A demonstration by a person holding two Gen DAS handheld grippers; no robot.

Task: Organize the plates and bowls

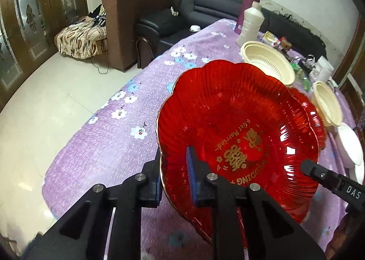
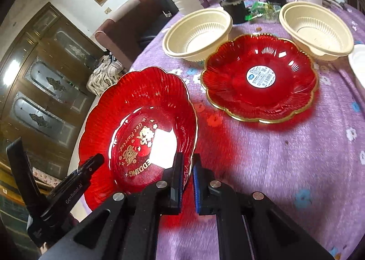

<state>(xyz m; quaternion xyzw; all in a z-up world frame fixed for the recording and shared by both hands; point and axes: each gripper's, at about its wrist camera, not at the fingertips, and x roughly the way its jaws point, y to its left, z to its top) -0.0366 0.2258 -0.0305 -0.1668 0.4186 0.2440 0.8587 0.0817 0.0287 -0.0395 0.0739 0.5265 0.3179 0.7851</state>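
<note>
A red scalloped glass plate with gold lettering is held tilted between both grippers over the purple flowered tablecloth. My left gripper is shut on its left rim, one blue pad inside the plate and one outside. My right gripper is shut on the opposite rim of the same plate. A second red plate with a round sticker lies flat on the cloth beyond. Two cream ribbed bowls stand behind it. A white bowl shows at the right edge.
A white bottle and a purple flask stand at the table's far end, beside small clutter. The table's left edge drops to a tiled floor. A brown armchair and a black sofa stand beyond.
</note>
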